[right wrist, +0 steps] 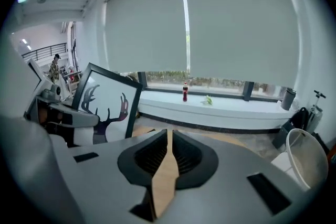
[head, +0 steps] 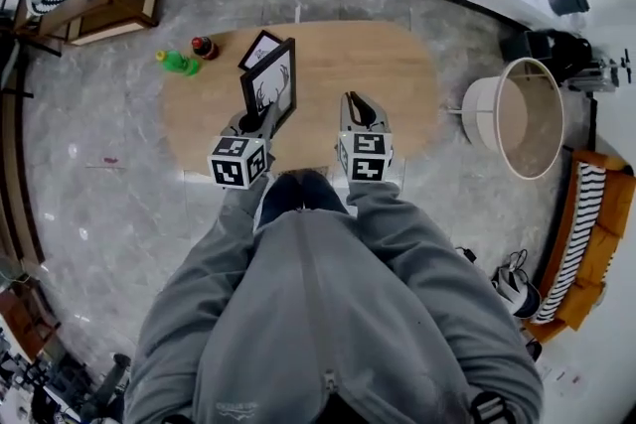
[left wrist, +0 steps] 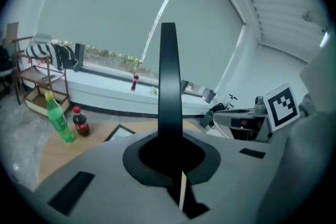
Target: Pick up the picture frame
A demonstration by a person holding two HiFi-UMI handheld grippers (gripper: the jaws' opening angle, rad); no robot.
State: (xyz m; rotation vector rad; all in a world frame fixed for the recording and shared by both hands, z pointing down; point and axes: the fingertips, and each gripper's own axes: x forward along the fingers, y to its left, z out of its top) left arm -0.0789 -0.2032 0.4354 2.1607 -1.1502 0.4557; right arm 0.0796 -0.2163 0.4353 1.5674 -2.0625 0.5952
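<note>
While the picture frame (head: 270, 86) is clamped by its lower edge between the closed jaws of the left gripper (head: 260, 119), it is held upright over the wooden table (head: 397, 74), with its antler print turned toward the right gripper (head: 360, 109). The right gripper's jaws are kept a narrow slit apart, with nothing between them. Beyond the left gripper a second frame (head: 259, 49) is laid flat, and a green bottle (head: 177, 63) and a cola bottle (head: 204, 46) are seen further to its left.
</note>
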